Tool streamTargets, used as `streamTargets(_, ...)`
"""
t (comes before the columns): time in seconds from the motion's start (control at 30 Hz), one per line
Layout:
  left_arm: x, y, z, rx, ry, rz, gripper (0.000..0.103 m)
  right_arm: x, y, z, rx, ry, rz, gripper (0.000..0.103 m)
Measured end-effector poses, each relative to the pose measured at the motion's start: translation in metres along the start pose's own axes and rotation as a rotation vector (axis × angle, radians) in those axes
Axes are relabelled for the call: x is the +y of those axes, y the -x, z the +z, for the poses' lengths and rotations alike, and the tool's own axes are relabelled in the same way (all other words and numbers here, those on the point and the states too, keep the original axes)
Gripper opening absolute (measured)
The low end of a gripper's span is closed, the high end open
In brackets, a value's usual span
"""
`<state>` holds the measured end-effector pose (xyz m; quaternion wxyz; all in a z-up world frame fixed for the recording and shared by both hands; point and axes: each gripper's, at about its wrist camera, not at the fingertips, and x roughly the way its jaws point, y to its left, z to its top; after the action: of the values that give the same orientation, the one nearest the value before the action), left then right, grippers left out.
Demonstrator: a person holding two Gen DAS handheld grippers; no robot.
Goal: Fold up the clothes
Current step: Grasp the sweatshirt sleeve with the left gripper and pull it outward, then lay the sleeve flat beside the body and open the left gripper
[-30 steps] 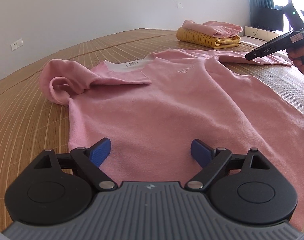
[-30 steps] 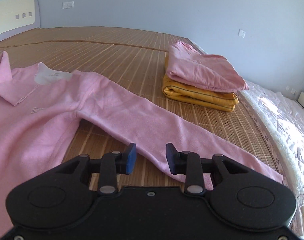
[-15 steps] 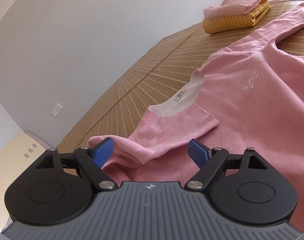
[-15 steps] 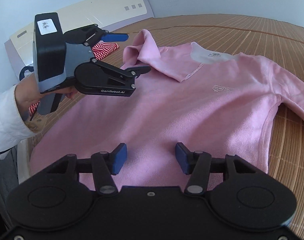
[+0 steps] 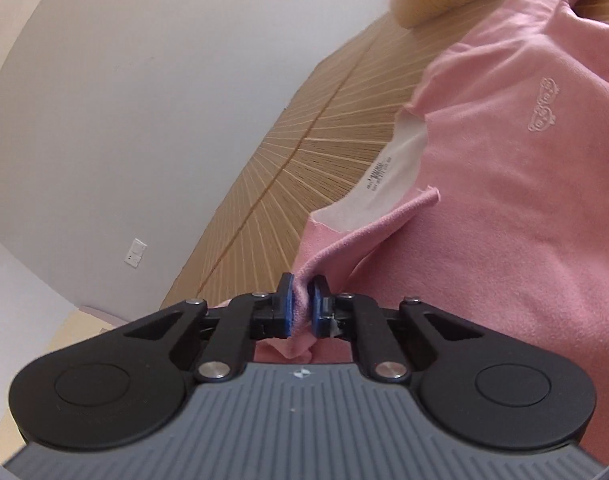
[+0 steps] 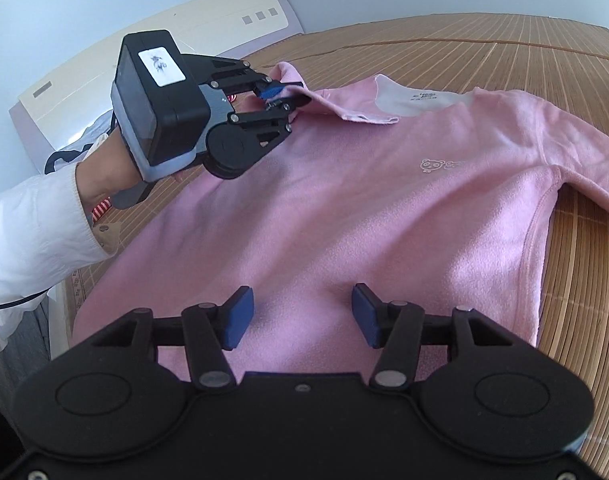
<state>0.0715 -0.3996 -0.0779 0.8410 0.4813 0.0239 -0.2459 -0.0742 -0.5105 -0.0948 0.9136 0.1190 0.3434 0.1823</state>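
A pink long-sleeved sweater (image 6: 344, 220) lies face up on a bamboo mat (image 6: 484, 44), with a white inner neck label (image 6: 420, 98) and a small bear print (image 6: 438, 165). Its left sleeve (image 6: 336, 108) is folded over toward the collar. My left gripper (image 5: 302, 304) is shut on that folded sleeve (image 5: 368, 236), and the same left gripper (image 6: 278, 98) shows in the right wrist view, pinching the cloth near the shoulder. My right gripper (image 6: 298, 314) hovers open over the sweater's lower body with nothing between its fingers. The other sleeve (image 6: 592, 188) runs off to the right.
A folded yellow garment (image 5: 444, 0) sits on the mat beyond the sweater's far sleeve. A cream headboard (image 6: 152, 60) stands behind the left hand. A red-striped cloth (image 6: 100, 208) peeks out under the white sleeve (image 6: 36, 232) of the person's arm. Bare mat (image 6: 584, 300) lies right of the hem.
My left gripper moved onto the folded sleeve and shut on it. My right gripper swung from the far sleeve to over the sweater's lower body and opened wider.
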Motion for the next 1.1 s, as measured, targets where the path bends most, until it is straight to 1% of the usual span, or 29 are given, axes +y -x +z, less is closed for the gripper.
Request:
streamTargets(0.03, 0.012, 0.002, -0.001, -0.017, 0.034, 0.058, 0.011, 0.0, 0.0, 0.0, 0.0, -0.003, 0.002, 0.057)
streamTargets(0.07, 0.022, 0.002, -0.002, -0.024, 0.054, 0.097, 0.011, -0.001, 0.0, 0.0, -0.001, -0.01, 0.004, 0.057)
streamTargets(0.1, 0.037, 0.002, -0.002, -0.018, 0.076, 0.138, 0.011, -0.001, 0.0, 0.0, -0.001, -0.012, 0.005, 0.057)
streamTargets(0.17, 0.068, -0.003, -0.008, 0.008, 0.144, 0.187, 0.011, -0.001, 0.0, 0.0, -0.001, -0.013, 0.005, 0.057)
streamTargets(0.23, 0.11, -0.006, -0.023, 0.051, 0.271, 0.229, 0.011, -0.001, 0.001, 0.0, -0.001, -0.011, 0.004, 0.057)
streamTargets(0.33, 0.162, -0.004, -0.058, 0.109, 0.463, 0.299, 0.011, 0.001, 0.001, -0.001, 0.001, 0.0, 0.0, 0.057)
streamTargets(0.43, 0.196, -0.001, -0.098, 0.191, 0.614, 0.331, 0.011, 0.0, 0.001, -0.001, 0.0, 0.001, -0.001, 0.057)
streamTargets(0.57, 0.21, 0.011, -0.146, 0.279, 0.786, 0.288, 0.011, 0.0, -0.002, 0.001, 0.0, 0.0, -0.004, 0.057)
streamTargets(0.73, 0.203, 0.031, -0.191, 0.374, 0.854, 0.312, 0.012, -0.002, -0.003, 0.002, 0.0, -0.002, -0.003, 0.057)
streamTargets(0.8, 0.201, 0.038, -0.208, 0.413, 0.912, 0.302, 0.018, -0.003, -0.004, 0.002, -0.001, -0.005, -0.001, 0.057)
streamTargets(0.83, 0.2, 0.045, -0.219, 0.423, 0.962, 0.296, 0.02, -0.003, -0.004, 0.003, -0.001, -0.006, 0.0, 0.057)
streamTargets(0.87, 0.198, 0.051, -0.227, 0.433, 0.995, 0.285, 0.024, -0.004, -0.005, 0.003, -0.001, -0.006, 0.0, 0.057)
streamTargets(0.93, 0.192, 0.064, -0.243, 0.444, 1.03, 0.289, 0.038, -0.006, -0.005, 0.004, -0.001, -0.007, 0.001, 0.057)
streamTargets(1.0, 0.189, 0.075, -0.256, 0.451, 1.082, 0.3, 0.062, -0.007, -0.007, 0.005, -0.001, -0.008, 0.002, 0.057)
streamTargets(1.03, 0.189, 0.079, -0.26, 0.452, 1.119, 0.309, 0.067, -0.007, -0.007, 0.006, 0.0, -0.007, 0.002, 0.057)
streamTargets(1.1, 0.191, 0.087, -0.272, 0.452, 1.202, 0.32, 0.08, -0.009, -0.008, 0.007, 0.0, -0.008, 0.002, 0.057)
